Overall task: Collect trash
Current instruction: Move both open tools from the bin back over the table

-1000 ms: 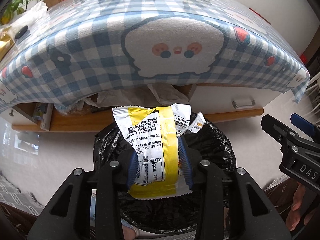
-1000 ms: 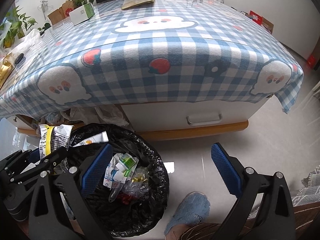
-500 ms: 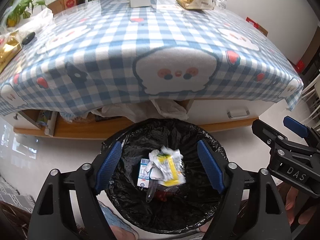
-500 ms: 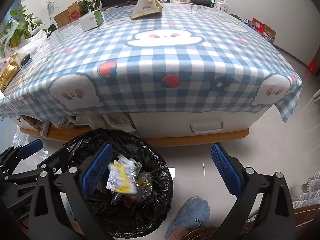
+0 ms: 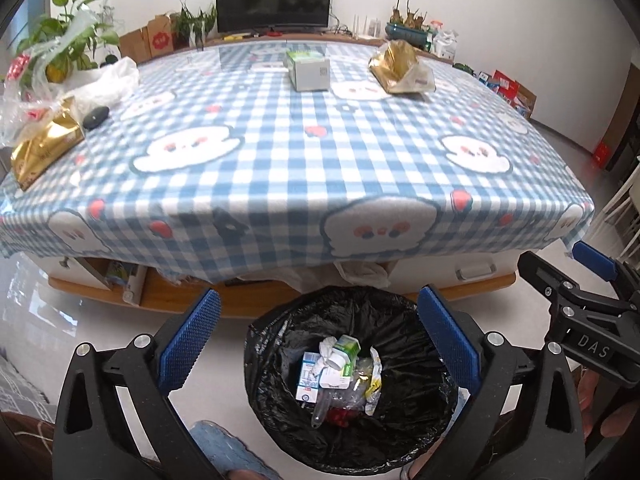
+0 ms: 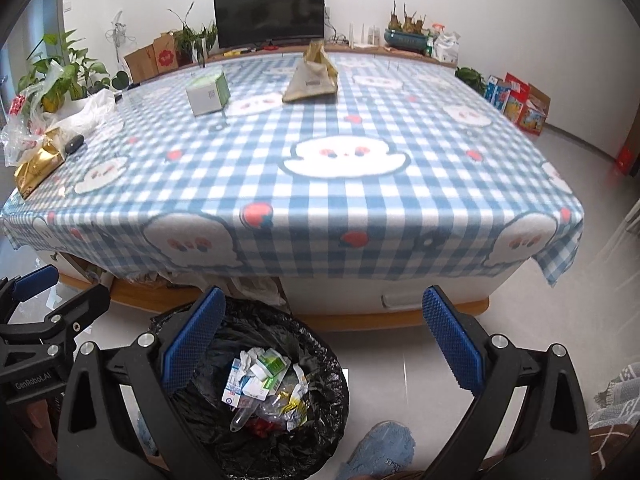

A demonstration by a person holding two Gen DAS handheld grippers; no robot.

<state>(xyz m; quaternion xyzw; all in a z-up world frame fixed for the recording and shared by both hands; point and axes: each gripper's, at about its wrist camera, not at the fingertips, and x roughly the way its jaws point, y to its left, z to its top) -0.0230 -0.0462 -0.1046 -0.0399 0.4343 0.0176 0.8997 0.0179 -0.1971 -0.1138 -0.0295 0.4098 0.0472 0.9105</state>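
black-lined bin [image 5: 352, 380] sits below the table [image 5: 304, 168] edge, catching trash under the wide, empty left gripper [image 5: 320, 344] and right gripper [image 6: 320, 340].

The table's [image 5: 472, 280] open shelf contents [image 5: 120, 276] sit shadowed under the tablecloth [image 5: 280, 152].

Both views bright, even daylight — source at the left, where the floor [image 5: 36, 300] shows white glare. Soft shadow under the surface [image 5: 304, 152] edge. Strong fisheye bending, dark vignette at corners. Cloth print slightly soft; bin liner [image 6: 320, 364] glints — its depths dark.
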